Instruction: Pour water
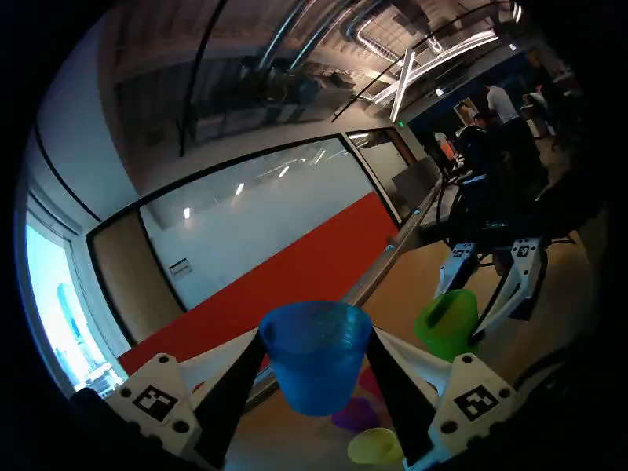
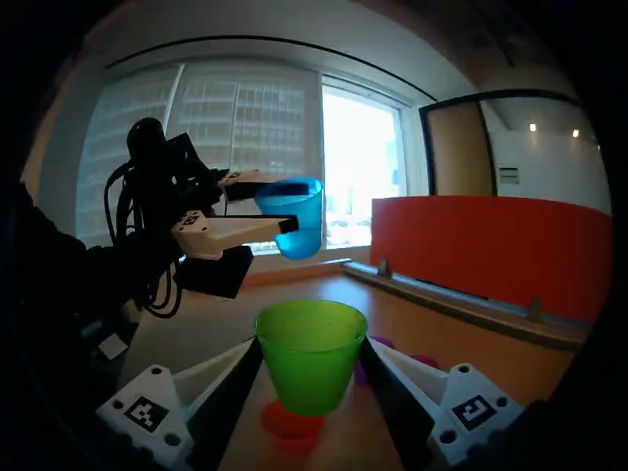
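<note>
Blue cup (image 1: 315, 357), green cup (image 2: 311, 353) — yellow cup (image 1: 375, 447) below

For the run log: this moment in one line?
left gripper shut on blue plastic cup | right gripper shut on green plastic cup | cups apart

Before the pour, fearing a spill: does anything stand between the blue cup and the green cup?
Nothing visible. The blue cup in the left gripper hangs apart from the green cup in the right gripper, open air between.
</note>
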### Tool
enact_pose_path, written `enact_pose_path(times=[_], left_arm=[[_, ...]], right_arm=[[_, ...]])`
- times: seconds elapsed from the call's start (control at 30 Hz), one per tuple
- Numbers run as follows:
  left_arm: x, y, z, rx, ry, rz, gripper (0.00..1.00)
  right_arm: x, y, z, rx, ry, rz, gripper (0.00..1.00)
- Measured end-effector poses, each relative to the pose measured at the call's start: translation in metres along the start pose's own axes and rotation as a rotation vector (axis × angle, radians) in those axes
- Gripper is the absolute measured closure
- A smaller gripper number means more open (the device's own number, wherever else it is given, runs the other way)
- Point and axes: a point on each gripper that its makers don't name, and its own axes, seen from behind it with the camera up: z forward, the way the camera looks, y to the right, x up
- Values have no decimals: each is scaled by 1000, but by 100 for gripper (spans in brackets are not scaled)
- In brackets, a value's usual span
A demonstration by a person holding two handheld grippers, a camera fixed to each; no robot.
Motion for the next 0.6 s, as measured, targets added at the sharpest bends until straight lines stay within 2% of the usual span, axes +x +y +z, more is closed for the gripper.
enact_pose_path(times=[0.37,0.6], left_arm=[[18,-1,1,5,13,114,14],[22,-2,2,8,10,164,14]], right_arm=[[-5,-7,10,28,-4,8,11],[-7,-11,14,42,-4,9,11]])
